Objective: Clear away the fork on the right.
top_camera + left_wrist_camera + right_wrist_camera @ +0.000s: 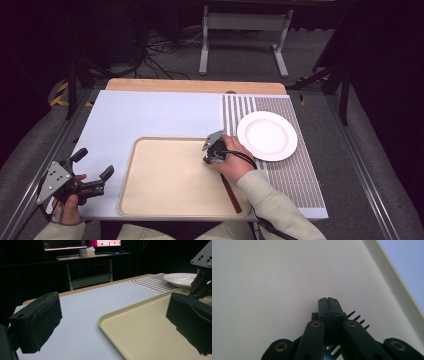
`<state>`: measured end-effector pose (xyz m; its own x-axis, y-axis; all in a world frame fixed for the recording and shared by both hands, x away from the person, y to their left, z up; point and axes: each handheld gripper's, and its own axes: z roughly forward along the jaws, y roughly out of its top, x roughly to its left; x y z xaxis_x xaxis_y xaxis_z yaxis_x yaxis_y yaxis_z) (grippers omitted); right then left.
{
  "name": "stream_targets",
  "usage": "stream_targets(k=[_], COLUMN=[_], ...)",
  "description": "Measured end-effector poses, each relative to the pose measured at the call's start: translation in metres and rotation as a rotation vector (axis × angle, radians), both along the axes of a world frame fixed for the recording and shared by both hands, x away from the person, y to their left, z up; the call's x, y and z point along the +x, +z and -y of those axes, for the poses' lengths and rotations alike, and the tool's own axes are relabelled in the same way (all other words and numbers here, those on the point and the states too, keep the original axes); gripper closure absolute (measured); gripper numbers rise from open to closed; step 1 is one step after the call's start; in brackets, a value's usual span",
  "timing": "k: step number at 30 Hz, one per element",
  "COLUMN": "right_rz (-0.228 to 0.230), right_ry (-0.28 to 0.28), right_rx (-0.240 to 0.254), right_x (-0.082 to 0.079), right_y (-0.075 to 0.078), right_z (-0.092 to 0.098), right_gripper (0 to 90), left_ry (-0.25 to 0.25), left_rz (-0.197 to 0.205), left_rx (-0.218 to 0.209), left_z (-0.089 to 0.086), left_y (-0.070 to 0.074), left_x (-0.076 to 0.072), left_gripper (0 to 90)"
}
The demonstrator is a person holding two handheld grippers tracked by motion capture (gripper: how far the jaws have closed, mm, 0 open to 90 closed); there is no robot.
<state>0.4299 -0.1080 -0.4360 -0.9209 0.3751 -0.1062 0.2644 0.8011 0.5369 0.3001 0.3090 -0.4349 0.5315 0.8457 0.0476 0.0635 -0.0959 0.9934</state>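
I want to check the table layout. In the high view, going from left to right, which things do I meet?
left gripper → beige tray → right gripper, over the tray's right part, shut on a fork → striped mat → white plate, which rests on the mat.

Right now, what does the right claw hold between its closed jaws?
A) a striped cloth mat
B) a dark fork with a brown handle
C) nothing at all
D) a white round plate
B: in the right gripper view the right claw is shut on the dark fork with a brown handle, its tines sticking out beside the jaws above the beige plastic tray.
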Motion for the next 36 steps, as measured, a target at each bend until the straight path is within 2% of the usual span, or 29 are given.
stream_targets(k=[17,36], right_rz=[0.012,0.020], right_ry=[-0.080,-0.132], right_rx=[-0.019,-0.026], right_x=[0.008,0.010], right_y=[0.002,0.003], right_z=[0.020,0.041], right_gripper=[90.0,90.0], left_ry=[0.001,0.000], left_rz=[-0.001,-0.002], left_rx=[-0.001,0.002], left_z=[0.000,0.001], left_y=[0.000,-0.001], left_x=[0.000,0.000], left_gripper=[0.7,0.7])
